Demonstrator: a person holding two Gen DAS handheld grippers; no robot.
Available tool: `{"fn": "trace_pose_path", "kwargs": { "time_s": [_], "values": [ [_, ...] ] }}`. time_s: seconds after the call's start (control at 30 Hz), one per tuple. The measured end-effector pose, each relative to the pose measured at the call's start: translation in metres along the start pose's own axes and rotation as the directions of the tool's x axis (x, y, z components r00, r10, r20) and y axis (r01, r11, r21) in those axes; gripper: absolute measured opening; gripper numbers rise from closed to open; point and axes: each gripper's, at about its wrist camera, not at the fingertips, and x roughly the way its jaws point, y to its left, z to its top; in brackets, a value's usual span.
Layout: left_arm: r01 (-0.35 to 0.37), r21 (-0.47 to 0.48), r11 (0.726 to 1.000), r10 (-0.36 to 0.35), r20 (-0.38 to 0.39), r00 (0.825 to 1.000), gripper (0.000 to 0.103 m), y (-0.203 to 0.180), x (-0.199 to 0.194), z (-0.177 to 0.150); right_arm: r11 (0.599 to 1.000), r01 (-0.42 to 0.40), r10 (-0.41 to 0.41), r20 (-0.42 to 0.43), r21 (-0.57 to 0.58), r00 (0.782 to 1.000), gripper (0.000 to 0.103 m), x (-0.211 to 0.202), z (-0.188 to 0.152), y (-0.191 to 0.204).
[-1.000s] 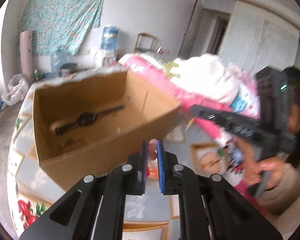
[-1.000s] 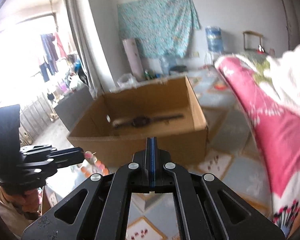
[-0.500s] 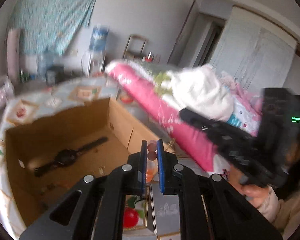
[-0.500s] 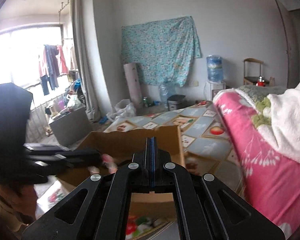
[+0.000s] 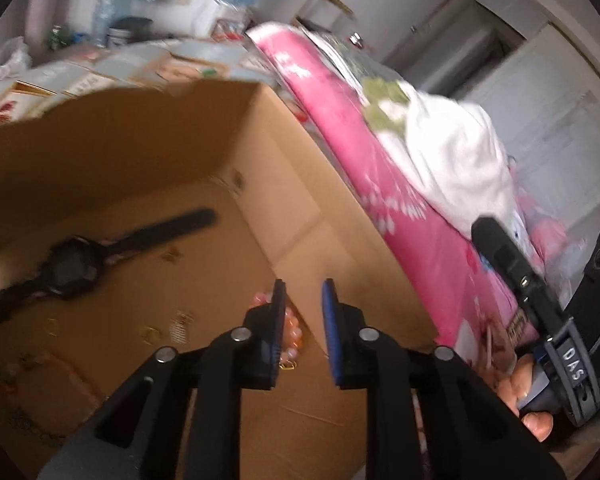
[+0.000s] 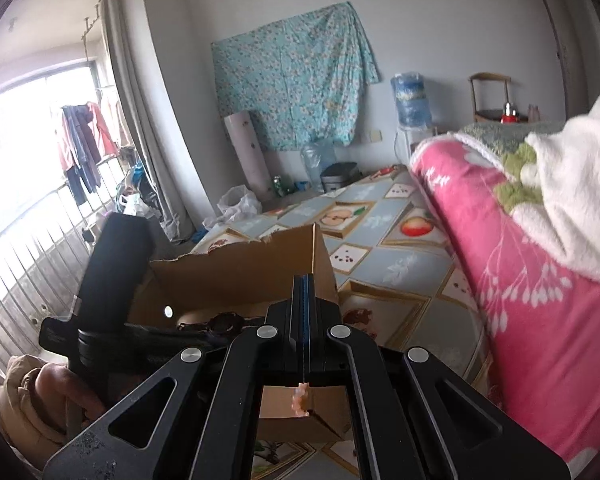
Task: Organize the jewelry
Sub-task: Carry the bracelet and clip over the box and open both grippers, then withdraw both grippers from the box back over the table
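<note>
The left wrist camera looks steeply down, close, into the cardboard box [image 5: 148, 184]. The right wrist camera faces more level across the room. Both views share the box [image 6: 236, 280] and pink blanket [image 5: 384, 184].

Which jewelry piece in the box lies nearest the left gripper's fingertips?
The pink-orange bead bracelet, just beyond the left gripper; the black watch lies farther off.

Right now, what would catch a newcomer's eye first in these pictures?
The open cardboard box fills the left wrist view, with a black wristwatch on its floor. A pink and orange bead bracelet lies just beyond the left gripper, whose jaws have just been opening. A bright pink blanket runs along the box's right.
</note>
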Motion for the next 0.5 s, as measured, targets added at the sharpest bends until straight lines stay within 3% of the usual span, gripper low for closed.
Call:
{"fn": "trace_pose_path", "kwargs": {
  "time_s": [0.17,0.27,0.5],
  "values": [
    [-0.03,-0.027,0.999,0.032,0.082,0.996,0.023,0.013,-0.025,-0.005,1.0,0.002,-0.002,-0.041,-0.001,0.999,0.001,0.008,-0.005,0.004],
    [-0.048,-0.005,0.999,0.048,0.128,0.991,0.03,0.015,-0.044,-0.012,1.0,0.015,-0.015,-0.056,-0.014,0.998,0.001,0.01,-0.007,0.008],
    [-0.103,0.042,0.994,0.093,0.197,0.976,0.033,0.023,-0.088,-0.046,0.999,0.017,-0.02,-0.097,-0.029,0.995,0.005,0.015,-0.007,0.014]
  ]
}}
